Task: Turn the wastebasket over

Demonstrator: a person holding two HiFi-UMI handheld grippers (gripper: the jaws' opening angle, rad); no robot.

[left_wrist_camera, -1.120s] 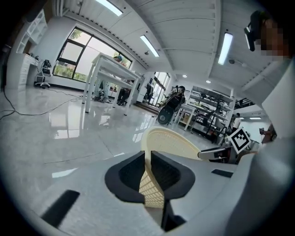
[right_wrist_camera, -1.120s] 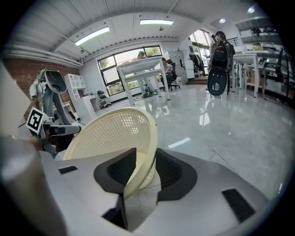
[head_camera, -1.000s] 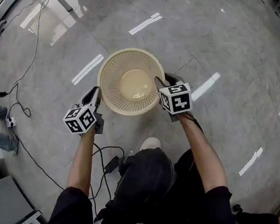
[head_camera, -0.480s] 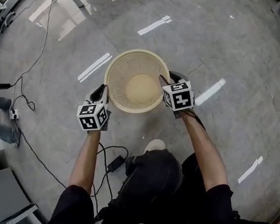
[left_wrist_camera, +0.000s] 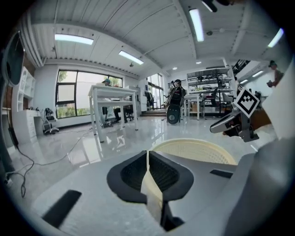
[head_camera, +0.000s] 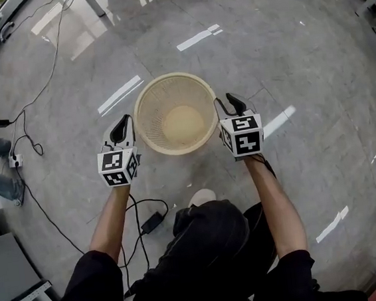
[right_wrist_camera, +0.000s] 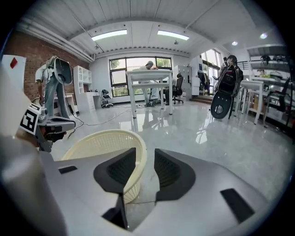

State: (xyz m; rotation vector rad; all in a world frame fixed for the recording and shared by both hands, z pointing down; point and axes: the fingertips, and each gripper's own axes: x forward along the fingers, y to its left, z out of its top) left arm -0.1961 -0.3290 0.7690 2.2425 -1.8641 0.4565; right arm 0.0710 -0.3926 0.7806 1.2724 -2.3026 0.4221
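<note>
Left gripper (left_wrist_camera: 147,156), jaws just closing, pinches the near-left rim of the upright cream wastebasket (head_camera: 169,95). Right gripper (right_wrist_camera: 145,159), half open, straddles the opposite rim and seemingly touches it with its inner pad only.

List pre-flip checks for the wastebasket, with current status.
1. Grip of left gripper: ok. Its jaws have just been closing, and the rim is pinched between them.
2. Grip of right gripper: not ok. The rim sits between open jaws, against the inner pad, with a gap at the outer pad.
3. Mouth of wastebasket facing up: ok, not yet turned.
4. Inside of wastebasket empty: ok, nothing shows in it.
5. The cable on the floor clear of the wastebasket: ok, it lies by the person's feet.
6. Base off the floor: cannot tell.
</note>
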